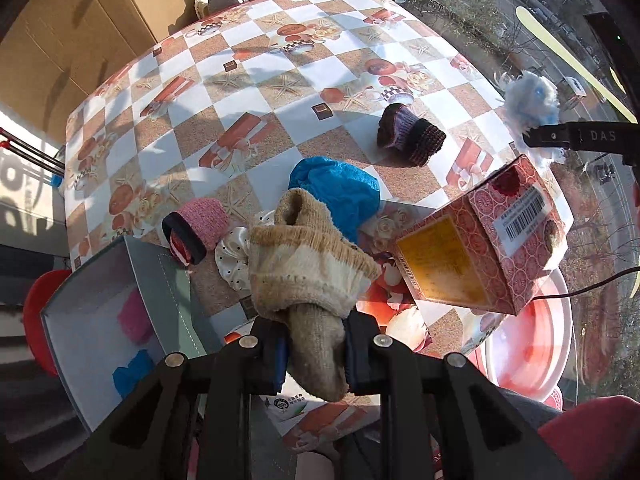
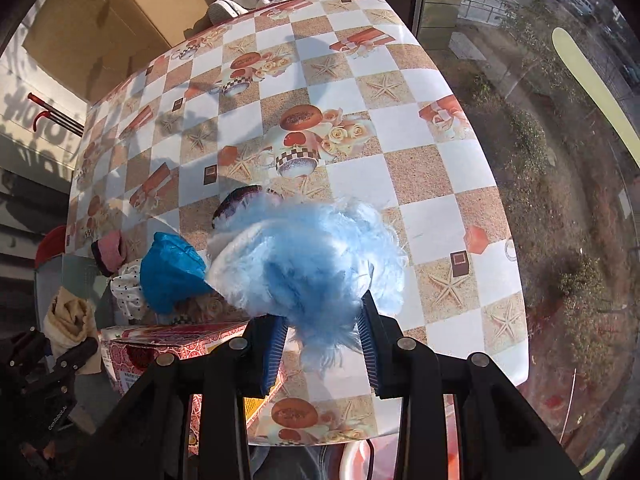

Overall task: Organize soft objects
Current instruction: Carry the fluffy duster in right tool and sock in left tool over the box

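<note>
Left gripper [image 1: 316, 344] clamps beige sock [image 1: 308, 264], hanging lengthwise; grey box [image 1: 160, 280] lies just lower-left. Right gripper [image 2: 324, 344] clamps blue fluff [image 2: 308, 256], farther off.

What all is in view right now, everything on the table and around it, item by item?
beige sock: one, tan, held above the table
fluffy item: one, light blue, held above the table
tablecloth: one, checked white and tan
blue bundle: one, on table
pink rolled sock: one, beside grey box
dark knit roll: one, purple-brown, mid table
polka-dot cloth: one, white, under the sock
grey box: one, open, table's left edge
patterned carton: one, red and white, right
left gripper: fingers shut on the sock
right gripper: fingers shut on the fluff
</note>
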`<state>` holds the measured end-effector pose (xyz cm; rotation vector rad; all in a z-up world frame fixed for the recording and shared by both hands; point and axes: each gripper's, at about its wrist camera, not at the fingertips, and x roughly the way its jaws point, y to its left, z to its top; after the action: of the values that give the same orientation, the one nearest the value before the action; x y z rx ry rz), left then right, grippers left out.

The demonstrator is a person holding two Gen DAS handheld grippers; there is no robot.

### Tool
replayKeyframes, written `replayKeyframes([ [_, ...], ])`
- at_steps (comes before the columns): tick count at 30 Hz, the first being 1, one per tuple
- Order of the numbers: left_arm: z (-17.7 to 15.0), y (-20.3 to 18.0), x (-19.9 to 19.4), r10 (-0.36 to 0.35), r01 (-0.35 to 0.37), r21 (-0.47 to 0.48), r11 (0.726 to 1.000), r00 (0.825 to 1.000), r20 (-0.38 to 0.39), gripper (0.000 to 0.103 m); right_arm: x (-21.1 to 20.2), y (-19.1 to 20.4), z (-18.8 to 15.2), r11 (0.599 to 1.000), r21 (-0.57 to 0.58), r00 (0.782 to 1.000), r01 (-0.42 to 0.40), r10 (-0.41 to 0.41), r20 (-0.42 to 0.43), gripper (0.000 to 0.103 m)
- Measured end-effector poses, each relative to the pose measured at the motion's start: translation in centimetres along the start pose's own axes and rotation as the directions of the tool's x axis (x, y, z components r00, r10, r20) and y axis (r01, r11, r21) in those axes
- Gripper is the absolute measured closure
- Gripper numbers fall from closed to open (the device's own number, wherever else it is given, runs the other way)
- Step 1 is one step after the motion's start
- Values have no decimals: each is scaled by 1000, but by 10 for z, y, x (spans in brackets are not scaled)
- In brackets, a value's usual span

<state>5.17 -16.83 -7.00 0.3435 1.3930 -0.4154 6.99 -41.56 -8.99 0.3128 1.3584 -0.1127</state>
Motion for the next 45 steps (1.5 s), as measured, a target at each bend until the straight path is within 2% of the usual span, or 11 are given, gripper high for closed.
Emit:
replayKeyframes([
  [12, -47, 10, -37, -5, 4, 12, 1000, 997, 80, 79, -27, 24, -108, 1000, -7, 999, -22, 22, -40, 73],
  [16, -61, 25, -40, -9, 12, -30, 999, 996, 89, 79, -20, 44, -122, 998, -61, 999, -11, 8, -48, 73],
  [20, -73, 36, -48, 1, 4, -49, 999, 995, 98, 79, 8, 30, -118, 1000, 25, 997, -10, 12, -82, 72],
  [21, -76, 37, -50, 11, -7, -44, 999, 995, 99, 79, 15, 26, -117, 999, 49, 995, -12, 16, -95, 69],
  [23, -81, 41, -54, 27, -24, -40, 999, 995, 98, 79, 31, 21, -118, 998, 70, 992, -7, 16, -129, 19],
  [30, -92, 52, -56, 77, -75, -40, 996, 995, 63, 79, 78, -6, -126, 934, 352, 984, -63, 117, -134, 14],
  [33, -96, 52, -56, 95, -93, -28, 995, 994, 51, 79, 98, -9, -128, 895, 438, 980, -83, 154, -129, 23],
  [36, -100, 52, -55, 110, -109, -11, 994, 993, 35, 78, 109, 1, -125, 909, 414, 981, -52, 125, -150, 49],
  [38, -103, 53, -53, 115, -115, -7, 993, 993, 27, 78, 109, 5, -125, 908, 413, 980, -66, 136, -144, 75],
  [41, -105, 59, -55, 115, -114, -23, 993, 993, 30, 78, 100, 2, -130, 898, 431, 979, -84, 155, -132, 77],
  [45, -109, 73, -55, 110, -107, -70, 992, 993, 42, 78, 73, 6, -142, 937, 338, 981, -91, 143, -131, 77],
])
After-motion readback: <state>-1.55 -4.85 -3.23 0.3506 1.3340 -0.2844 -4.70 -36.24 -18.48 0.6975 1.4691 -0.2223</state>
